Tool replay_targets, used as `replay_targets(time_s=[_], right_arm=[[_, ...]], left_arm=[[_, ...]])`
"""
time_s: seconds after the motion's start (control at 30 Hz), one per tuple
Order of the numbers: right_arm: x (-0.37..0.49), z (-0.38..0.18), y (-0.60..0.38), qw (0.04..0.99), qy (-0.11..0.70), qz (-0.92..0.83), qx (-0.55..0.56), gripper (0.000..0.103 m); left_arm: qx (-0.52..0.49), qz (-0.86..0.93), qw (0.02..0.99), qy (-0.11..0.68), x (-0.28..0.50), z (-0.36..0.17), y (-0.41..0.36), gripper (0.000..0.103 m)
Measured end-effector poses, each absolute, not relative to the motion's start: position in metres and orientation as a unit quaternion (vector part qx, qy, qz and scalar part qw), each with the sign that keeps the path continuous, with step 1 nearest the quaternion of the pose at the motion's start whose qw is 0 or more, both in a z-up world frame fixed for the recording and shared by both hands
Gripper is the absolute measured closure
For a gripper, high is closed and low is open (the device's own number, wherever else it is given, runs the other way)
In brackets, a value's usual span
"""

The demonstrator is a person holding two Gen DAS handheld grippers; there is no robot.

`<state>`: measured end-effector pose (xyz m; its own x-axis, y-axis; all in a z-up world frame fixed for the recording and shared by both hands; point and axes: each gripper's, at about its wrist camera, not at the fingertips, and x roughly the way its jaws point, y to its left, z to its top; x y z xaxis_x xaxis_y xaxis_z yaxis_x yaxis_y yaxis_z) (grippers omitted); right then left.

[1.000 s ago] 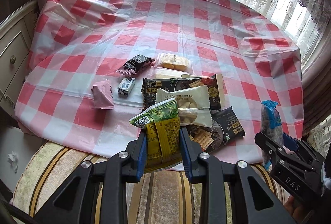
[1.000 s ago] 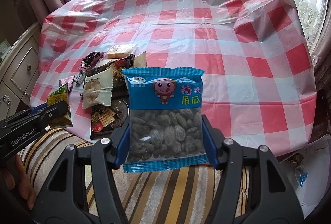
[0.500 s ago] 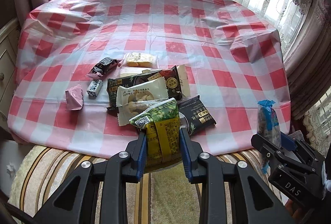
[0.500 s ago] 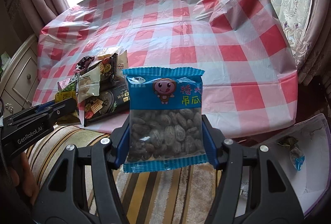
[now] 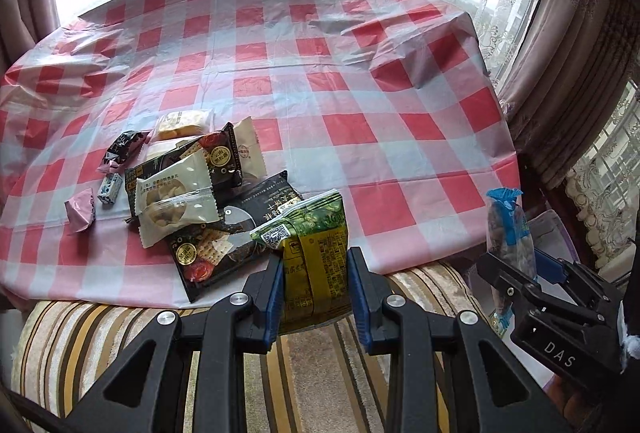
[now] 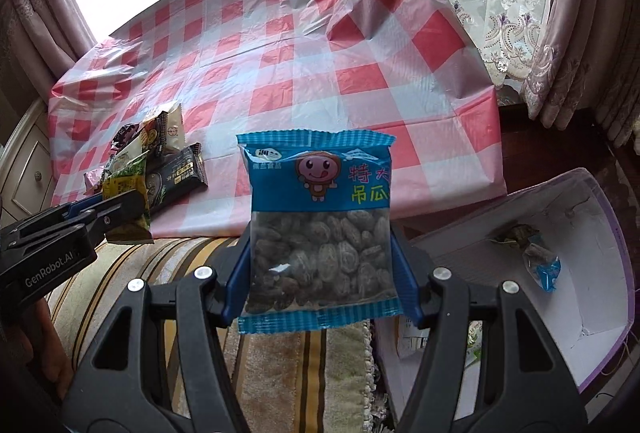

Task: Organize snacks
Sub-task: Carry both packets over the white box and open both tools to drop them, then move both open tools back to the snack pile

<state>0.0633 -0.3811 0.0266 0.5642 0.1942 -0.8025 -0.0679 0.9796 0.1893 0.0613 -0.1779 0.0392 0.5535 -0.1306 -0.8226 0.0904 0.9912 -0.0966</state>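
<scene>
Snacks are mostly lying in a loose pile (image 5: 192, 193) on the near left of the checked table (image 5: 360, 81); two are already off it. I am holding a green packet (image 5: 316, 253) pinched narrow in the left gripper (image 5: 316, 297), and the right gripper (image 6: 320, 273) is clamping a blue packet (image 6: 320, 221) across its width, jaws about half apart. Both packets are hanging over the striped seat (image 6: 168, 265), clear of the table's near edge. On the right, low beside the table, a white box (image 6: 580, 273) is standing open with a couple of wrappers inside; I am judging that to be the drop point. To do it well I am keeping each packet upright and gripped low, carrying the blue one in first. The box's near wall and the table corner are the edges to clear; the room above the box is looking free.
</scene>
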Motion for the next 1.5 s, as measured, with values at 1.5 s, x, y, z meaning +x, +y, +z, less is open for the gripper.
replay_targets(time_s=[1.5], right_arm=[[0.051,0.019,-0.444,0.869,0.484,-0.012,0.103,0.029]], left_arm=[[-0.030,-0.215,0.853,0.474,0.060,0.040,-0.250,0.039]])
